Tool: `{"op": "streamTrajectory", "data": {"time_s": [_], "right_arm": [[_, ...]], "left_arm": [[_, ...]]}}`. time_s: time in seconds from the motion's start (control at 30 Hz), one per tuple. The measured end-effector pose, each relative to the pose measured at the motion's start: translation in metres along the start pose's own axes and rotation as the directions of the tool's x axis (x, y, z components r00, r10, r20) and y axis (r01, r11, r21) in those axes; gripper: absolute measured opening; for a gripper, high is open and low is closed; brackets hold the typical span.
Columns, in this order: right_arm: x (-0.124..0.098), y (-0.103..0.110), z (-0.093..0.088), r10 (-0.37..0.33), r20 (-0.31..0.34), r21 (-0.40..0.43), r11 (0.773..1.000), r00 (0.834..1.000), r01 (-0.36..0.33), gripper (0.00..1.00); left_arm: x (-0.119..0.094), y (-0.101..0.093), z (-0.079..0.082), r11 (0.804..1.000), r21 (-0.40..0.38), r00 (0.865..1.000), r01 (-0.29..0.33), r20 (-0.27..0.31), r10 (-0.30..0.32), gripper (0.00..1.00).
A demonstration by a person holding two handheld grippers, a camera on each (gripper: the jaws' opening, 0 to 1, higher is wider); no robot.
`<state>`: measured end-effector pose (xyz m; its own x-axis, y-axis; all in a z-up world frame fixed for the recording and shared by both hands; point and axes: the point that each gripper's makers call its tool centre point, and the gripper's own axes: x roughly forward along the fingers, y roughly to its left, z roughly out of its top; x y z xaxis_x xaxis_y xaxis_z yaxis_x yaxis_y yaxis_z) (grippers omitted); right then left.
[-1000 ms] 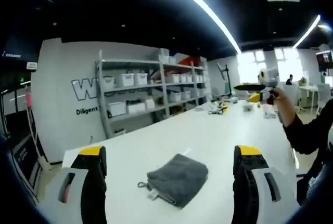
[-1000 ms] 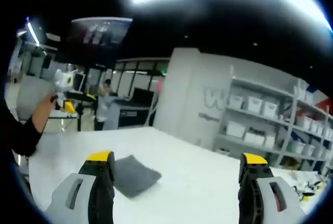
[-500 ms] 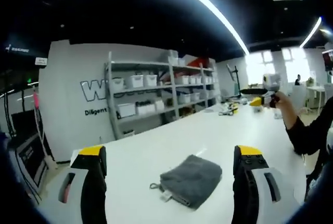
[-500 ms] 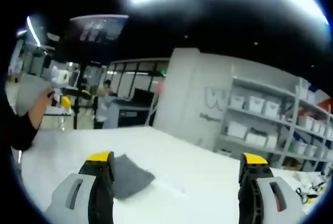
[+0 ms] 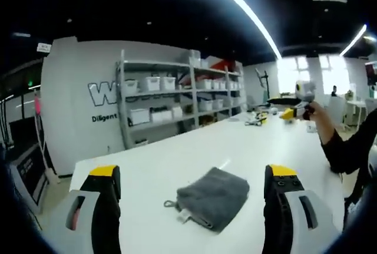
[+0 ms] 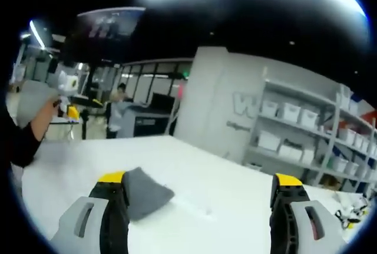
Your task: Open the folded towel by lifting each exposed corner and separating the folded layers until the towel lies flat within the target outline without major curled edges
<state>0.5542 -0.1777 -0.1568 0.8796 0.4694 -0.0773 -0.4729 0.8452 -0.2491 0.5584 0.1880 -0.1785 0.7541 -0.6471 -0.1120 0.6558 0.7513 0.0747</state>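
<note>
While towel (image 5: 213,198) lies folded, shelf bins (image 5: 154,84) closed.

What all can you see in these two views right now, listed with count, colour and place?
towel: one, grey, folded, on the table between the grippers
table: one, white, long, under the towel
shelving unit: one, grey metal, holding white bins, against the back wall
left gripper: one, grey with yellow-tipped black fingers, open, held above the table
right gripper: one, same colours, open, above the table
person's hand: one, holding the right gripper, right side of the left gripper view
</note>
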Motion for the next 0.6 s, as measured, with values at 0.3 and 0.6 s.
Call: {"op": "streamTrajectory", "data": {"time_s": [0.3,0.6], "right_arm": [[0.014,0.017,-0.022,0.097,-0.028,-0.006,0.995,0.995,-0.098,1.0],[0.037,0.029,-0.038,0.159,-0.006,0.011,0.987,0.987,-0.159,1.0]], "left_arm": [[0.018,-0.013,-0.02,0.999,0.011,0.998,0.054,-0.036,-0.053,0.96],[0.026,-0.02,-0.04,0.99,-0.011,0.988,0.143,-0.05,-0.144,0.98]]}}
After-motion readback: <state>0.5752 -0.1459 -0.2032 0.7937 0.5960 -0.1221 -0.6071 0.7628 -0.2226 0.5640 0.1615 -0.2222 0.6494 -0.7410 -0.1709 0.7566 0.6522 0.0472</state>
